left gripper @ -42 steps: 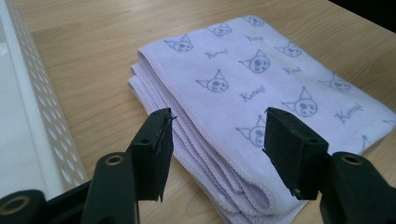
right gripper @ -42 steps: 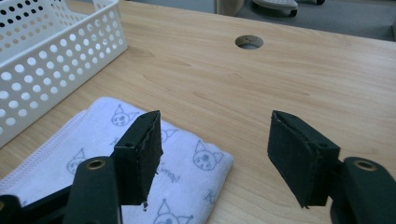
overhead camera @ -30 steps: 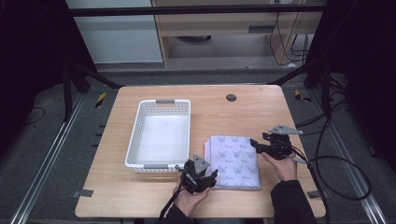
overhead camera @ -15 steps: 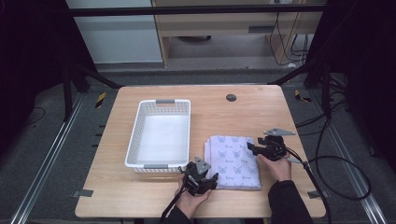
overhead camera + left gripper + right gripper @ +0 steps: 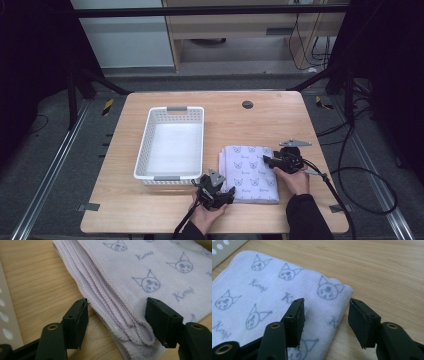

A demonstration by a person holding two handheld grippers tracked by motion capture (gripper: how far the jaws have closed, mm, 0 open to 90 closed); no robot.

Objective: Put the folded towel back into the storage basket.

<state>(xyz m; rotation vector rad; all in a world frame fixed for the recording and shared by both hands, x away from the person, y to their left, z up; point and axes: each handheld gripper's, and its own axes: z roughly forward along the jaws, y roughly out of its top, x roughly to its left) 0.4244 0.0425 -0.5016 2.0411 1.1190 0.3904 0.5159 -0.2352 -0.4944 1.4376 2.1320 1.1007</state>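
Folded towel (image 5: 249,173) lies flat on the table (image 5: 150,215), just right of the white basket (image 5: 171,141) and near the front edge. It's lavender with a cat-face print, several layers stacked, and the layered edges show in the left gripper view. Left gripper (image 5: 215,192) is at the towel's near-left corner, jaws apart and straddling the stacked edges (image 5: 117,315), one jaw on the bare wood side and one over the printed top; nothing clamped. Right gripper (image 5: 267,161) is at the towel's right edge, jaws also apart, set astride the folded corner (image 5: 337,293), one jaw over the cloth and one just off it over the table; no grip there either. Can't tell whether either set of jaws actually touches the fabric. Basket is empty. My read: folding looks finished, and this is the approach for a two-point pickup, likely to move the towel into the basket. Still to do: close both claws on the stack, lift it without the layers splaying, carry it left and set it inside. Main risk is the left claw catching only the top layers.
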